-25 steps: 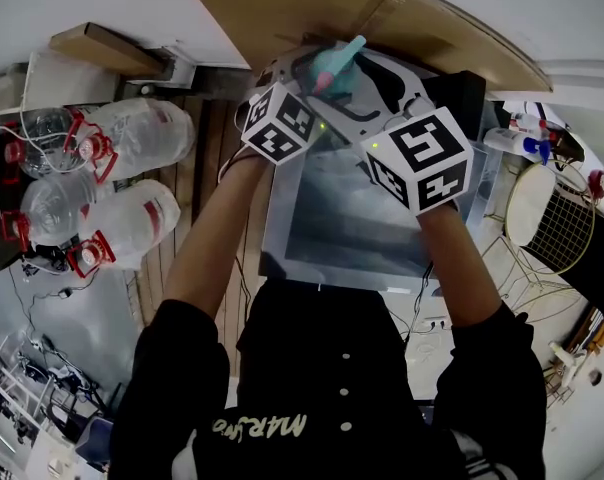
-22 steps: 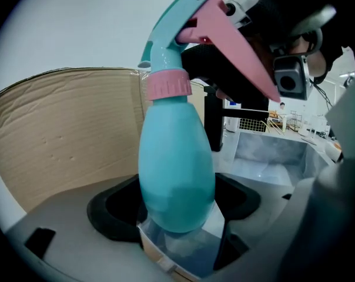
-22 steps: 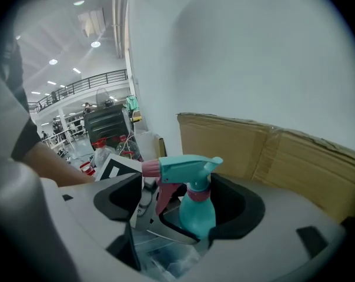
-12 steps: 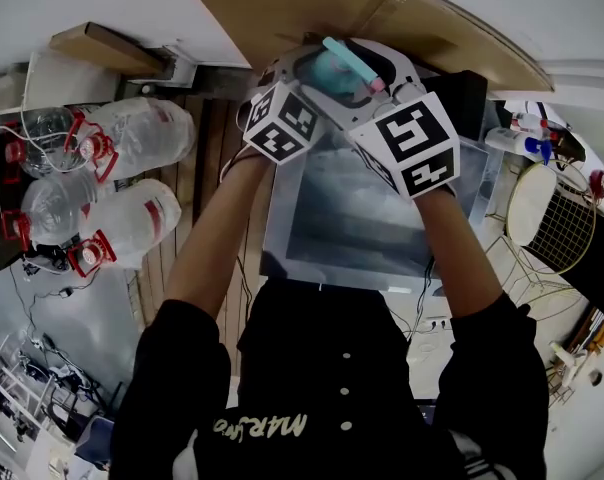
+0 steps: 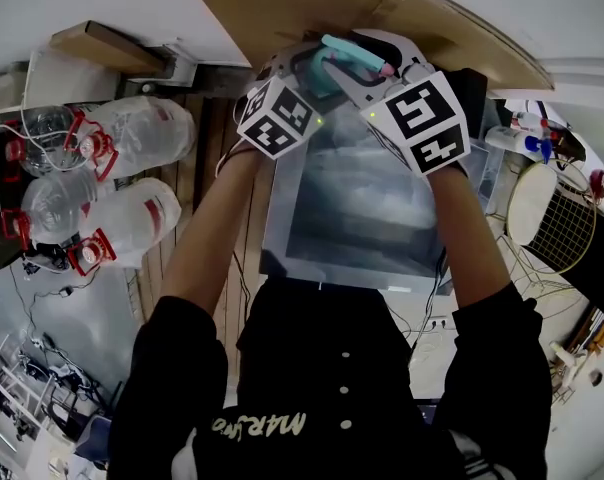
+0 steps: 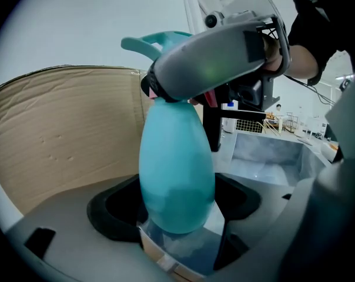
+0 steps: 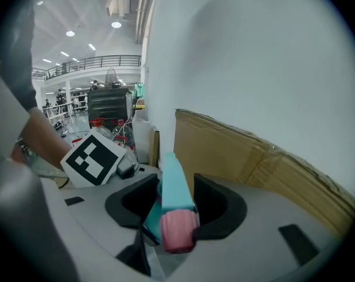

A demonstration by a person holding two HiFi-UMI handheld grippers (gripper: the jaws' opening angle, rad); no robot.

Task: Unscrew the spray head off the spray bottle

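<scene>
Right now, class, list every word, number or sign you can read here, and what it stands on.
"MAR": pale print on the black top; remaining letters unclear.
Cubes: black square markers, no words.
Bottle: no label visible.
Jugs: any print too small to read.

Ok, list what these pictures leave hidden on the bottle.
Neck thread: left gripper view, covered by the right gripper, whose jaws have just been closing round the spray head.
Spray bottle body: head view, mostly under the left gripper and the right one; right gripper view, behind the jaws.
</scene>
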